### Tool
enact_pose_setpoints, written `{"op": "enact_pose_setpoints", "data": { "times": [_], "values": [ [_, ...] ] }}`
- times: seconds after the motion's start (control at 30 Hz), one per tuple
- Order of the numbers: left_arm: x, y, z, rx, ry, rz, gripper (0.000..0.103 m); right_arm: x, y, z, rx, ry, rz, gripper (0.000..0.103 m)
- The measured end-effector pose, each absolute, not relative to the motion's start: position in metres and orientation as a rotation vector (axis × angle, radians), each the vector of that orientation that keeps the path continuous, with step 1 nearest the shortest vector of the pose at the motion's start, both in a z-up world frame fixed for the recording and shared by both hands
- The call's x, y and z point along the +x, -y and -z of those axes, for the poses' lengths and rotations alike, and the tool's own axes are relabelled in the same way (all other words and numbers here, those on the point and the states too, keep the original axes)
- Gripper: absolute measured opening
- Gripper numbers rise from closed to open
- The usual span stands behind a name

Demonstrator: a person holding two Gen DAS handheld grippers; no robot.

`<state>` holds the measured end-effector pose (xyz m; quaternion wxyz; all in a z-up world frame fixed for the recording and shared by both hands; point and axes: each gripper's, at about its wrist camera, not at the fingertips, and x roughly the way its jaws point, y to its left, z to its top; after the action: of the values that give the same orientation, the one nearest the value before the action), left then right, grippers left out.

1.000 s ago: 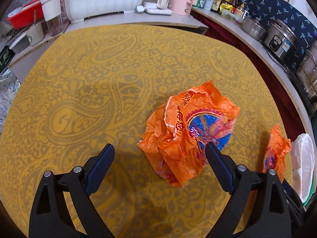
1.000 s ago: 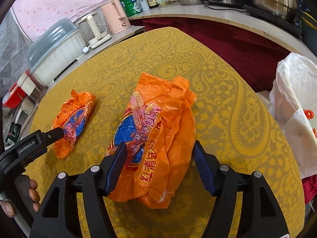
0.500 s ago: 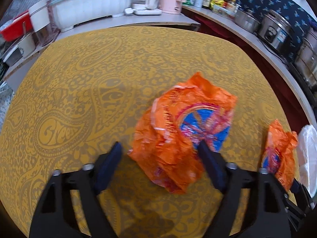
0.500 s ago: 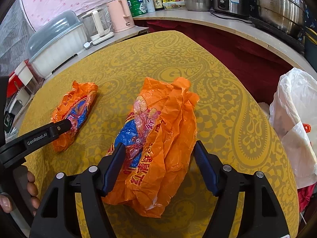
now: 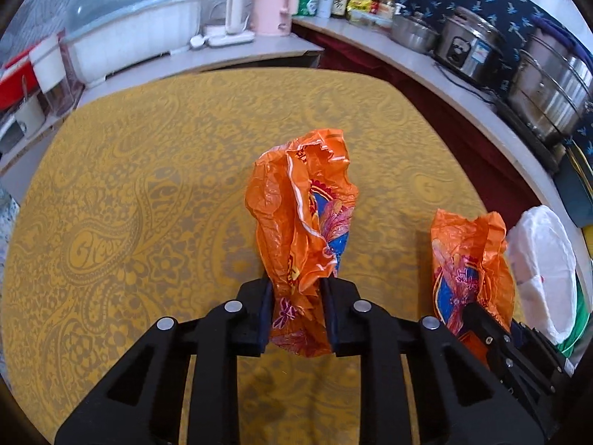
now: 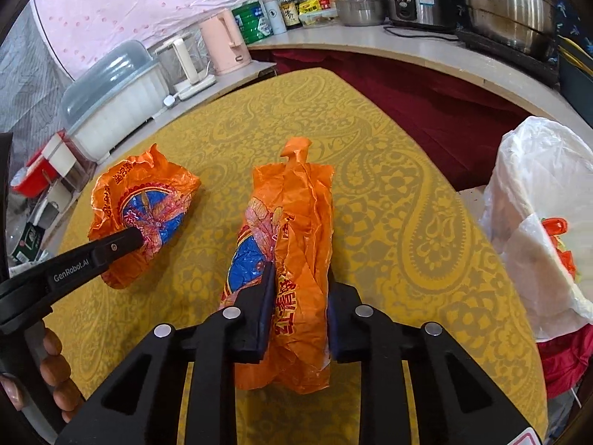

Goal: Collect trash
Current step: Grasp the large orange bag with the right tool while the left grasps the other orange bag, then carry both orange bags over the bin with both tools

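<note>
Two crumpled orange plastic bags with blue and red print are on the yellow patterned table point(image 5: 148, 185). My left gripper point(image 5: 296, 304) has its jaws closing, and the pads press on the lower end of one orange bag point(image 5: 304, 215), which stands squeezed narrow and upright. In the right wrist view my right gripper point(image 6: 300, 296) is also closing, pads pressing on the second orange bag point(image 6: 296, 222). The first bag point(image 6: 144, 207) shows there at the left, with a finger point(image 6: 111, 248) of the left gripper on it. The second bag point(image 5: 470, 259) shows at the right of the left wrist view.
A white plastic trash bag point(image 6: 537, 204) hangs open beside the table's right edge. A counter behind holds a pink kettle point(image 5: 272, 3), a white covered dish rack point(image 5: 129, 33), bottles and steel pots point(image 5: 548, 89). A person's hand point(image 6: 52, 371) holds the left gripper.
Both grippers' jaws have come together on their orange bags, squeezing them narrow. The left gripper has risen a little, and its bag now stands upright.
</note>
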<state>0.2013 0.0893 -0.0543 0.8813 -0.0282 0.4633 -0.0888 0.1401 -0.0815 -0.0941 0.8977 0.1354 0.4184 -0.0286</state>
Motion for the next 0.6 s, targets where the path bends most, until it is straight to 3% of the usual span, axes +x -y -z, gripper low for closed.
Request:
{"op": "enact_pose_setpoints", "data": {
  "times": [0.6],
  "values": [
    [0.141,0.000,-0.014,0.082,-0.824,0.318,0.022,0.071,0.164,0.029,0.415,-0.663,0.138,0.022]
  ]
}}
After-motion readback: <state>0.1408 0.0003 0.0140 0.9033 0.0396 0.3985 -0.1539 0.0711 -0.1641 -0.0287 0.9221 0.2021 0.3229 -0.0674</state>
